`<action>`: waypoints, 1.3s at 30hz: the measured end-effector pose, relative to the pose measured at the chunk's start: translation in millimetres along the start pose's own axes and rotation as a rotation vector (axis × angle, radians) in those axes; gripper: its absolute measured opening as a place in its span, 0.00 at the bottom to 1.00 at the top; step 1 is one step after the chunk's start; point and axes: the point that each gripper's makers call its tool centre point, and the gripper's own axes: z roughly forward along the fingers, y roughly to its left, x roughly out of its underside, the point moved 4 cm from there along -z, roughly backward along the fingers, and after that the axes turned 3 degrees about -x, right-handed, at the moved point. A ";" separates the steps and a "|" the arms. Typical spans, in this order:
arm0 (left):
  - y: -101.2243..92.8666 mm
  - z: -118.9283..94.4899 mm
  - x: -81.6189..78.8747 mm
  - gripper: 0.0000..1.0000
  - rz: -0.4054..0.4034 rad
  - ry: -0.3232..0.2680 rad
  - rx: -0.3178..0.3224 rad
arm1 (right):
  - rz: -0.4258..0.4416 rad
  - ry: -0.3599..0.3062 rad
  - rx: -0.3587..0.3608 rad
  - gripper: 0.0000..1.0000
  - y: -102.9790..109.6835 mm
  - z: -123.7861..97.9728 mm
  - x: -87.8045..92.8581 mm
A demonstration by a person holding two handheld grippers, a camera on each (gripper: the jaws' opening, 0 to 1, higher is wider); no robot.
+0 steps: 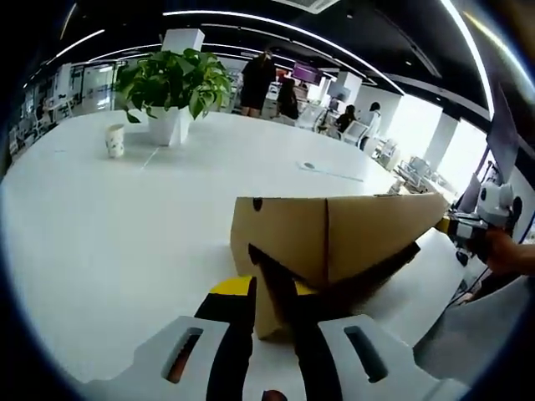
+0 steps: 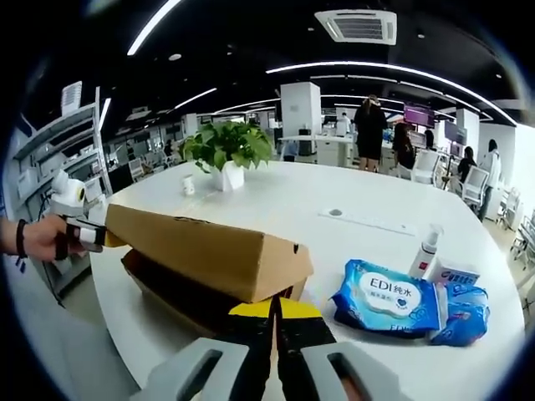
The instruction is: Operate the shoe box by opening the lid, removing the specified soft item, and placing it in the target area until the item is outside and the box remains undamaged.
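Observation:
A brown cardboard shoe box stands on the white table, its lid (image 1: 334,238) lifted and tilted over the dark inside (image 1: 380,269). My left gripper (image 1: 263,291) is shut on the lid's near end, with cardboard between its yellow-tipped fingers. At the lid's far end, a hand holds the right gripper (image 1: 470,225). In the right gripper view the lid (image 2: 201,246) slants over the box base (image 2: 163,294). My right gripper (image 2: 274,309) is shut on the lid's near corner, and the left gripper (image 2: 84,236) holds the other end. The box's contents are hidden.
A blue wet-wipes pack (image 2: 389,296), a second blue packet (image 2: 465,314) and a white spray bottle (image 2: 426,249) lie on the table (image 2: 351,200) right of the box. A potted plant (image 1: 171,92) and a paper cup (image 1: 115,139) stand farther back. People stand at desks behind.

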 end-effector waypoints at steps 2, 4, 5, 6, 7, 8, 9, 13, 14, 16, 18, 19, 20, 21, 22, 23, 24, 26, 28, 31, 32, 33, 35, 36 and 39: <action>-0.3 -0.5 0.8 0.15 0.002 0.002 0.005 | -0.002 0.004 0.000 0.00 -0.3 -0.7 2.5; -1.3 -1.6 1.7 0.15 0.006 0.003 0.011 | 0.000 0.009 -0.003 0.00 0.3 -1.5 5.2; -1.9 -2.3 2.2 0.15 0.006 0.002 0.014 | -0.001 0.011 -0.002 0.00 0.2 -1.8 6.3; -2.2 -2.7 2.6 0.15 0.007 0.002 0.016 | 0.000 0.011 -0.003 0.00 0.1 -2.3 7.2; -2.6 -3.3 3.4 0.15 0.009 0.002 0.017 | 0.003 0.012 -0.005 0.00 0.3 -2.5 7.8; -2.8 -3.7 4.0 0.15 0.010 0.003 0.017 | 0.003 0.013 -0.004 0.00 0.4 -3.0 8.2; -3.2 -4.1 4.5 0.15 0.010 0.003 0.019 | 0.002 0.013 -0.005 0.00 0.6 -3.4 8.2; -3.7 -5.2 5.9 0.15 0.011 0.003 0.021 | 0.009 0.016 -0.007 0.00 0.5 -3.3 9.2; -3.4 -5.2 6.0 0.15 0.009 0.001 0.023 | 0.012 0.015 -0.008 0.00 0.8 -3.3 9.4; -2.7 -5.8 6.5 0.15 0.013 0.002 0.021 | 0.010 0.018 -0.008 0.00 1.1 -3.5 10.4; -2.6 -6.5 7.0 0.15 0.016 0.002 0.023 | 0.012 0.019 -0.010 0.00 1.8 -3.3 11.6; -2.2 -6.9 7.3 0.15 0.020 0.004 0.021 | 0.011 0.021 -0.010 0.00 2.0 -3.3 12.3; -2.0 -7.5 7.5 0.15 0.025 0.005 0.021 | 0.012 0.021 -0.010 0.00 2.1 -3.3 12.5; -1.7 -8.6 7.4 0.15 0.027 0.004 0.021 | 0.014 0.022 -0.012 0.00 2.7 -3.4 12.9; -1.5 -9.4 7.3 0.15 0.027 0.003 0.021 | 0.013 0.022 -0.012 0.00 3.0 -3.3 13.2; -0.8 -10.4 7.4 0.15 0.028 0.003 0.020 | 0.012 0.022 -0.012 0.00 3.3 -3.1 13.7; -0.2 -10.9 7.7 0.15 0.027 0.002 0.019 | 0.012 0.023 -0.014 0.00 3.6 -3.1 13.9; 0.0 -12.4 8.8 0.15 0.029 0.003 0.018 | 0.008 0.025 -0.015 0.00 4.3 -3.2 15.1; 1.4 -11.7 9.3 0.15 0.037 0.007 0.016 | 0.010 0.028 -0.017 0.00 4.4 -3.1 16.8; 0.5 -14.6 11.8 0.15 0.039 0.006 0.016 | 0.013 0.032 -0.017 0.00 4.2 -3.1 19.0; -0.4 -15.9 13.2 0.15 0.039 0.006 0.018 | 0.015 0.032 -0.018 0.00 4.2 -3.2 19.4; -0.9 -16.4 13.8 0.15 0.037 0.006 0.020 | 0.013 0.035 -0.018 0.00 3.9 -3.2 20.3; -1.4 -17.2 14.9 0.15 0.036 0.006 0.020 | 0.011 0.039 -0.019 0.00 3.7 -3.2 21.9; -1.2 -17.2 15.2 0.15 0.035 0.006 0.020 | 0.011 0.041 -0.019 0.00 3.5 -3.2 22.6; -1.4 -18.1 16.3 0.15 0.041 0.009 0.017 | 0.010 0.044 -0.018 0.00 2.9 -3.1 24.1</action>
